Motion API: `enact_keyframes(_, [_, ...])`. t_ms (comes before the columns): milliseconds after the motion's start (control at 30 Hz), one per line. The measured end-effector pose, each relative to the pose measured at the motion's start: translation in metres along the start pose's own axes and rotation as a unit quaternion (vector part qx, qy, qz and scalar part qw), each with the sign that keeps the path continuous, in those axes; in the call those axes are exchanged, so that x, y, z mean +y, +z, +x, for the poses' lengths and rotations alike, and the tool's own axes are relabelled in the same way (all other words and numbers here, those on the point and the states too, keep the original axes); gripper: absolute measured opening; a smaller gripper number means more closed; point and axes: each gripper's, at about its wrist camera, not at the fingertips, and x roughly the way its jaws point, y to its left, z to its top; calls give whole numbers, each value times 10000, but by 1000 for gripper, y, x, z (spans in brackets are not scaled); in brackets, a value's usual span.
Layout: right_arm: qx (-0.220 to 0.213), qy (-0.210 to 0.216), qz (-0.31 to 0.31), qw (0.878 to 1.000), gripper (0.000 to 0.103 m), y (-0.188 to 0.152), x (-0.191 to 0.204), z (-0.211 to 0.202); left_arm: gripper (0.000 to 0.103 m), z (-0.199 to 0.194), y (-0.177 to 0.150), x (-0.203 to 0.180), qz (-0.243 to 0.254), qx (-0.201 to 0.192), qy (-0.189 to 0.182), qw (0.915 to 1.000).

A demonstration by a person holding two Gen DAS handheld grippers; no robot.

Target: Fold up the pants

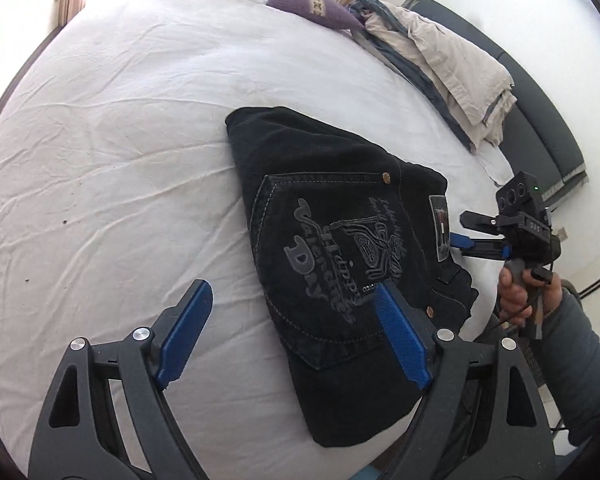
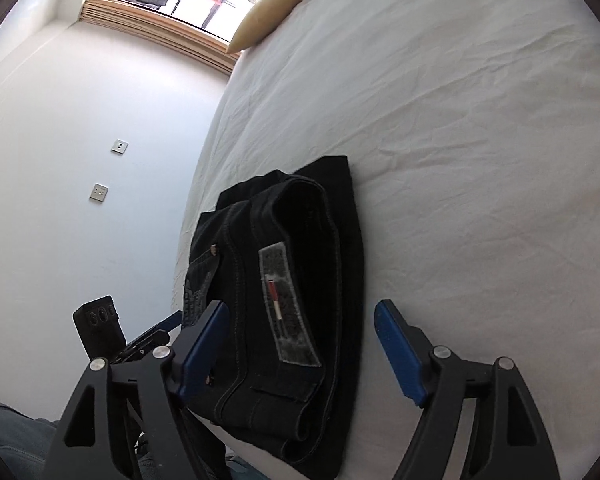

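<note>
L gripper [image 1: 288, 332] jaws spread wide, holding nothing, poised over the pants [image 1: 340, 248] near their pocket side. R gripper [image 2: 300, 344] also released, fingers straddling the waistband end w/o pinching it. Pants lie as a compact black bundle near the bed [image 1: 120, 140] edge, pocket print up. Judged: folding looks basically done; maybe a tidy-up or a move to the clothes pile [image 1: 444, 64] left. Lots of free sheet beyond the pants; mattress drop-off close on the person's side.
</note>
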Motion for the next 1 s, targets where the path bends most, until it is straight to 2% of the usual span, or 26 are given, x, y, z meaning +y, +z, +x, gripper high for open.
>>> enact_keyframes(100, [-41, 94, -59, 9999, 78, 3, 3, 8, 83, 25, 8, 0, -90, 361, -1, 9993])
enact_keyframes(200, [130, -49, -237, 9996, 73, 0, 13, 19, 82, 37, 13, -3, -107, 423, 122, 9990])
enact_keyframes(300, [246, -265, -350, 9987, 66, -3, 23, 27, 64, 45, 20, -17, 166, 599, 282, 9977])
enact_keyframes(333, [270, -367, -376, 9983, 64, -3, 27, 28, 60, 46, 21, -22, 241, 641, 389, 9969])
enact_keyframes(433, [281, -680, -416, 9964, 48, -5, 32, 29, 54, 47, 22, -30, 357, 713, 561, 9952])
enact_keyframes(500, [253, -795, -476, 9954, 37, -6, 36, 27, 49, 46, 24, -33, 371, 718, 643, 9947])
enact_keyframes(600, [196, -967, -615, 9932, 31, -9, 45, 25, 37, 44, 26, -37, 377, 703, 764, 9939])
enact_keyframes(700, [108, -1119, -798, 9904, 25, -11, 58, 21, 31, 40, 27, -38, 403, 700, 785, 9936])
enact_keyframes(833, [-68, -1232, -1097, 9863, 21, -13, 81, 11, 25, 31, 28, -41, 444, 635, 745, 9942])
enact_keyframes(1000, [-311, -1132, -1469, 9822, 19, -8, 118, -4, 23, 9, 40, -44, 504, 455, 684, 9953])
